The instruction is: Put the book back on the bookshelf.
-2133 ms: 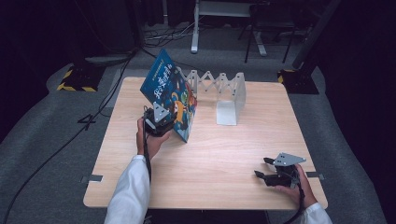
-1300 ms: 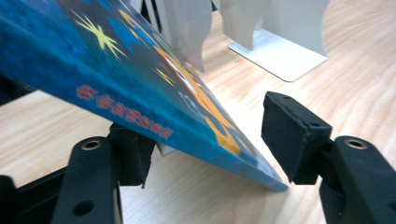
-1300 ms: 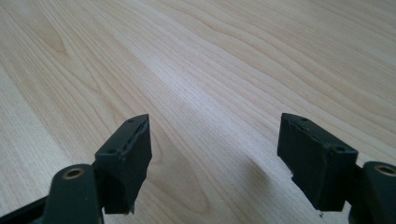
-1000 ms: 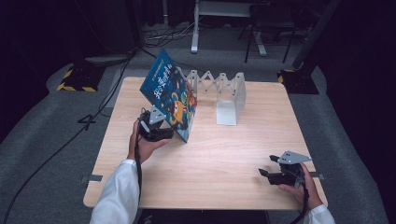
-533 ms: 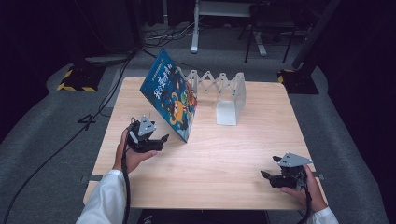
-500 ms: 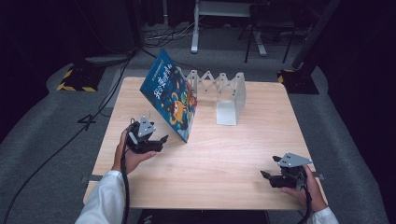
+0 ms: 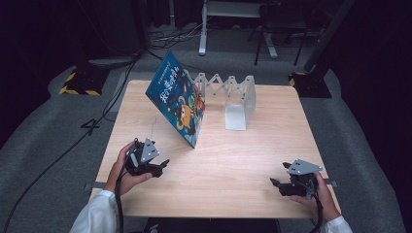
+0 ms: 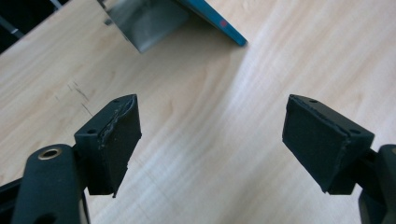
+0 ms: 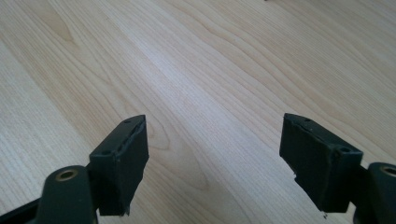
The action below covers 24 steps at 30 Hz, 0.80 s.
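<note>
Pale wood counter: blue picture book leans in far white accordion rack, other slots bare. Left claw near-left w/ jaws just opened, spread, nothing between; right claw spread, near-right.

Blue cartoon-patterned book, silver-grey rack, pale wood-grain table, black tools

Bare table lies between both hands; leaning book and rack block the far side.
</note>
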Tool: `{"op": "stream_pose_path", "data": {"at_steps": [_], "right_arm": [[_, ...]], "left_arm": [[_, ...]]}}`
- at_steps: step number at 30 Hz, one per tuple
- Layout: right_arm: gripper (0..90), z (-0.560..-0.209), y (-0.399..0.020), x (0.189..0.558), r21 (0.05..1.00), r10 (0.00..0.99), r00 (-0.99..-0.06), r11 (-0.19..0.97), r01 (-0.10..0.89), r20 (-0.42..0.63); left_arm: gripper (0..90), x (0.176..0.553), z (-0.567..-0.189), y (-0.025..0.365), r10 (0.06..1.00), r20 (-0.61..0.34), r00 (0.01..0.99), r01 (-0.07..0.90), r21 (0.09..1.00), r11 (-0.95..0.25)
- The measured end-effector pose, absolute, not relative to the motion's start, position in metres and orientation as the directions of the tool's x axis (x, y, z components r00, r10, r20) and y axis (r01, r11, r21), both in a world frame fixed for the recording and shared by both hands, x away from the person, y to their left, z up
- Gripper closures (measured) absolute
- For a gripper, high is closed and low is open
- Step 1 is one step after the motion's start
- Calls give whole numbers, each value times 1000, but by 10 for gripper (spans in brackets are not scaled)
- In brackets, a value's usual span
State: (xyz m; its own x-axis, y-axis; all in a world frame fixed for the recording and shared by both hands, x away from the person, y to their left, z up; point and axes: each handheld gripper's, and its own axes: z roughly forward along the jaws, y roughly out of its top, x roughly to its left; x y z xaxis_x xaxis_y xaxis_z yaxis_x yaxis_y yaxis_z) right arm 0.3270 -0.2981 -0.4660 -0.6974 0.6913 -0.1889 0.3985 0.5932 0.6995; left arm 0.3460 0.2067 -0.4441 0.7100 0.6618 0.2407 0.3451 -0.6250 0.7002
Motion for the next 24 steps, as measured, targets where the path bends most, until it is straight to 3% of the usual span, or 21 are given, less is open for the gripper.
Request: {"op": "stream_pose_path", "data": {"at_steps": [13, 24], "right_arm": [[235, -471, -319, 319, 688, 704, -675, 603, 404, -222], [234, -482, -348, 314, 708, 751, -637, 546, 449, -175]], "left_arm": [[191, 319, -458, 235, 695, 248, 675, 402, 666, -628], [178, 309, -477, 251, 719, 189, 669, 444, 675, -590]]}}
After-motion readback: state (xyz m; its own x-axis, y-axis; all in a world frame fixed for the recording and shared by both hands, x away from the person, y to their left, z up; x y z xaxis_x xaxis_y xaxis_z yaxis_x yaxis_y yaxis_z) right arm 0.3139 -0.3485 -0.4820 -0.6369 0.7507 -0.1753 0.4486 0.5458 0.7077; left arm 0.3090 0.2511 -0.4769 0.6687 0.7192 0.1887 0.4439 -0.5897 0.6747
